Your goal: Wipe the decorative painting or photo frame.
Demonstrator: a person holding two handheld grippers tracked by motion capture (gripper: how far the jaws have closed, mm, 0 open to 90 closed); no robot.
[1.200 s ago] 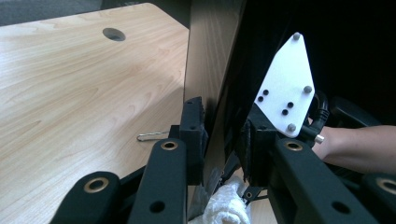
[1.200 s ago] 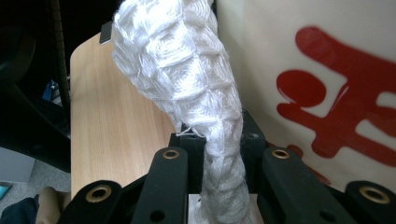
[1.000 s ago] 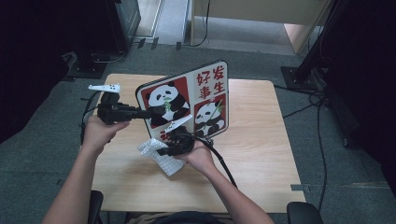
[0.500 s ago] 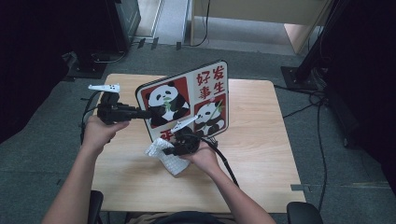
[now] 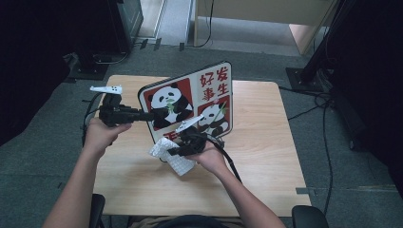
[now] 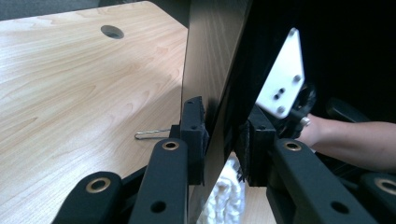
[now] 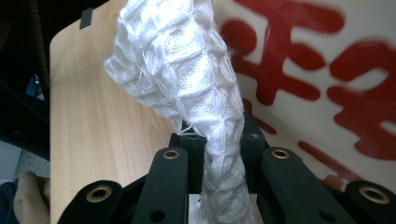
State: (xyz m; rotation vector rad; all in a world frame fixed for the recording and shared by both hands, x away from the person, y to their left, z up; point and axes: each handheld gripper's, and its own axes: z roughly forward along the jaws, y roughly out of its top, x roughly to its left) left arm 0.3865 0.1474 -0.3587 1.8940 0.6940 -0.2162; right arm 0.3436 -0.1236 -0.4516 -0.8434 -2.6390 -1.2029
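Panda board (image 5: 190,102) stands tilted above the table (image 5: 266,156), its left edge clamped between the jaws of the left gripper (image 5: 157,114), which comes in from nine o'clock in the high view; in the left gripper view the thin panel (image 6: 210,70) runs upward between both pads. At about six o'clock of the board, the right gripper (image 5: 173,152) has its jaws nearly closed on a white waffle-weave cloth (image 7: 187,84), which bunches up from the pads and lies against the board's lower printed face with red characters. Below it, the cloth (image 5: 173,161) hangs near the wooden tabletop.
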